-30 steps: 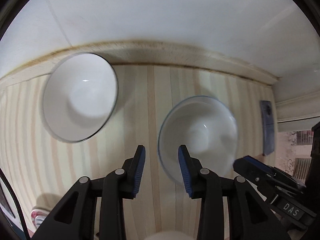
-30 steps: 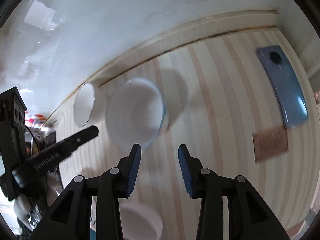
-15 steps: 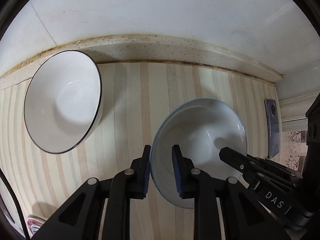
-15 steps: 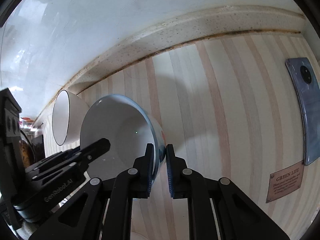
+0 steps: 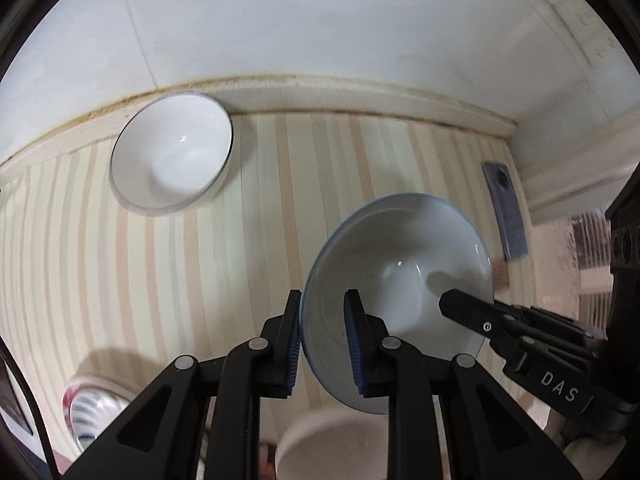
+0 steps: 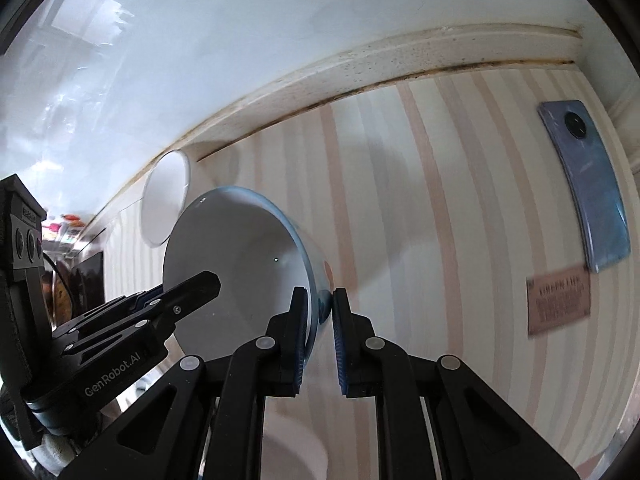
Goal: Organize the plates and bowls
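Blue-rimmed bowl (image 5: 396, 280) pinched by both left gripper (image 5: 323, 344) and right gripper (image 6: 321, 330)

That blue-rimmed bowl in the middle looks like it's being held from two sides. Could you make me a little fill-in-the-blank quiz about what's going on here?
1. The blue-rimmed bowl is clamped at its rim by ____ grippers at once: the left gripper and the right gripper.
2. The other white bowl, near the wall, has a ____ rim.
3. The phone lies with its camera side facing ____.
4. The striped counter has a small ____ card lying below the phone.

Missing words: two; black; up; brown
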A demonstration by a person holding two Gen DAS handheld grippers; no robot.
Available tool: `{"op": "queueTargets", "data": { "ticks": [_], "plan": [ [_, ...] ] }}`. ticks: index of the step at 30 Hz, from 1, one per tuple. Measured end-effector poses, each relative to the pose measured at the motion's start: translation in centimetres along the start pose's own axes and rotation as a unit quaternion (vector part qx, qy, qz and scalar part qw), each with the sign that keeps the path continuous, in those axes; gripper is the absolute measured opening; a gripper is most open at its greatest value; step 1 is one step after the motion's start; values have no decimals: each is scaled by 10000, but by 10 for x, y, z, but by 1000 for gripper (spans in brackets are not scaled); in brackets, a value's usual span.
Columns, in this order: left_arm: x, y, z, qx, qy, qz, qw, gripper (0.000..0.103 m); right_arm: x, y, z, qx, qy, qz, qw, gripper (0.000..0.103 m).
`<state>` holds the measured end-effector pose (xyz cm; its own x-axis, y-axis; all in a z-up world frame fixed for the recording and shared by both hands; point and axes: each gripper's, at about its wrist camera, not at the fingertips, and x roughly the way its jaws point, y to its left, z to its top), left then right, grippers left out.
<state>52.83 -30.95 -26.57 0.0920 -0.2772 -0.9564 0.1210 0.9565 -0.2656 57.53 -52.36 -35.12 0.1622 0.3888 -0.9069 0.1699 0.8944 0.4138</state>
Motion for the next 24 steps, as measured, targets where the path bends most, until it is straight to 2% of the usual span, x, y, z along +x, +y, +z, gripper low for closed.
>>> {"op": "queueTargets", "data": {
  "ticks": [5,10,15,24],
  "plan": [
    [-20,5,-36,-83,93,-186,9997,18,-20,14,-44,-51,23,49,10000,14],
    [-32,7,-72,-30,116,-114,9999,18,-34,17,-90,-116,165,125,9997,14],
    [-26,11,-97,15,284,-31,9996,18,-26,16,-128,15,387,234,9990,14],
    [-1,12,-113,99,573,176,9982,18,2,9,-154,92,645,131,9978,14]
  ]
}}
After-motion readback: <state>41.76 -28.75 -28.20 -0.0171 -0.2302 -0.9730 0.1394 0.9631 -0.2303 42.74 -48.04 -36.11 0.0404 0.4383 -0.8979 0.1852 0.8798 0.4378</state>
